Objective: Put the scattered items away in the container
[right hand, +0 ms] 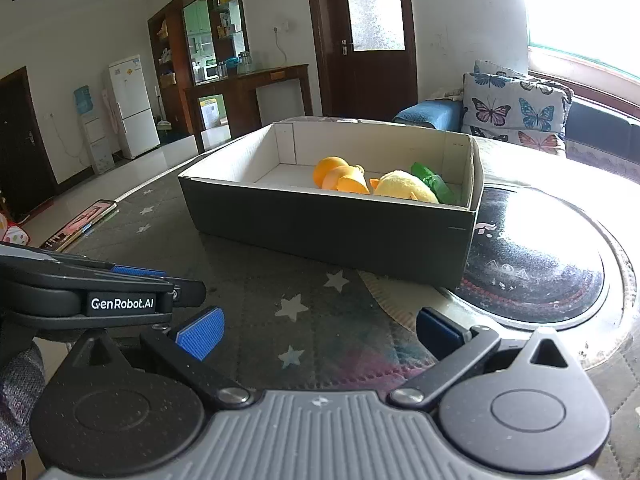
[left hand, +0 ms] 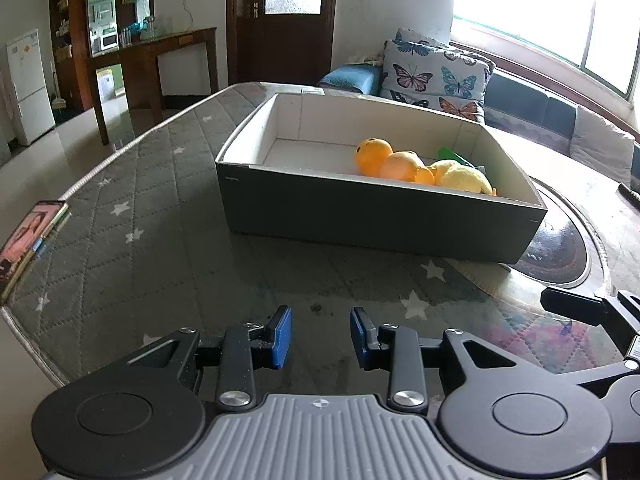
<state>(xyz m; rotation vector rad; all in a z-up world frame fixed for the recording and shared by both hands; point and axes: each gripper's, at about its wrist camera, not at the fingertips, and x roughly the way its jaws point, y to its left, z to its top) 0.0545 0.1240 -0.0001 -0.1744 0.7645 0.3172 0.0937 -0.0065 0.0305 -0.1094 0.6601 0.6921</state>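
A grey cardboard box [left hand: 360, 216] with a white inside stands on the quilted table ahead of both grippers. Inside it, toward its right end, lie an orange plush toy [left hand: 374, 154], a yellow plush toy [left hand: 464, 178] and a green item [left hand: 452, 156]. My left gripper [left hand: 321, 334] hovers over the table in front of the box, blue pads a little apart, nothing between them. My right gripper [right hand: 320, 336] is spread wide open and empty, short of the same box [right hand: 320, 232]. From this side I see the orange plush [right hand: 332, 174], yellow plush [right hand: 404, 188] and green item [right hand: 434, 186].
A phone [left hand: 28, 240] with a lit screen lies at the table's left edge. A round dark inset plate [right hand: 540, 264] sits in the table under the box's right end. Butterfly cushions [left hand: 436, 76] on a sofa lie beyond. The left tool's labelled black arm [right hand: 120, 304] crosses the right view's left side.
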